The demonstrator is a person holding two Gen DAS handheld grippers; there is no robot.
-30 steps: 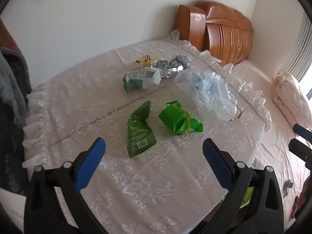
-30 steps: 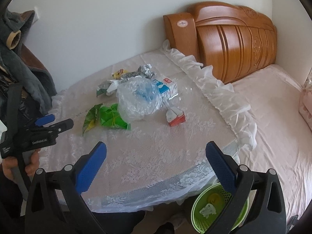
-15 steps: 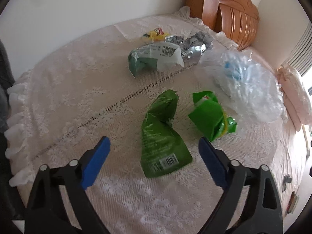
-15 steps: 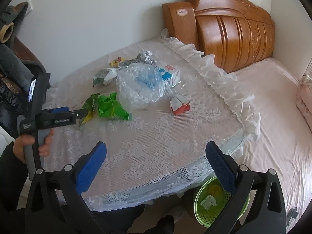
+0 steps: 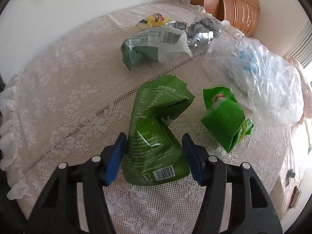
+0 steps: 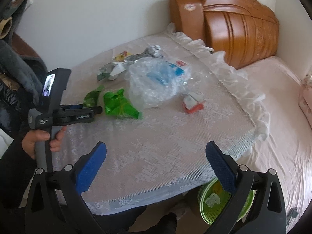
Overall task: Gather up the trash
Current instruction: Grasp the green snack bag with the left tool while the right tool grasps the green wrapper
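Note:
A crumpled dark green snack bag (image 5: 156, 136) lies on the lace-covered table (image 5: 68, 97). My left gripper (image 5: 155, 146) is around its lower part, blue pads close on both sides, the left pad touching it, still partly open. The bag shows in the right wrist view (image 6: 91, 97) beyond the left gripper (image 6: 95, 110). A bright green wrapper (image 5: 224, 120) lies to its right. My right gripper (image 6: 156, 161) is open and empty over the table's near edge.
A clear plastic bag (image 5: 263, 78), a white-green packet (image 5: 154, 46), foil (image 5: 202, 33) and a yellow wrapper (image 5: 154, 20) lie farther back. A red-white carton (image 6: 193, 102) lies on the right. A green basket (image 6: 218, 200) stands on the floor below the table edge. A bed is at the right.
My left gripper has moved forward and down over the dark green bag and its pads have narrowed around it. The right gripper has barely moved.

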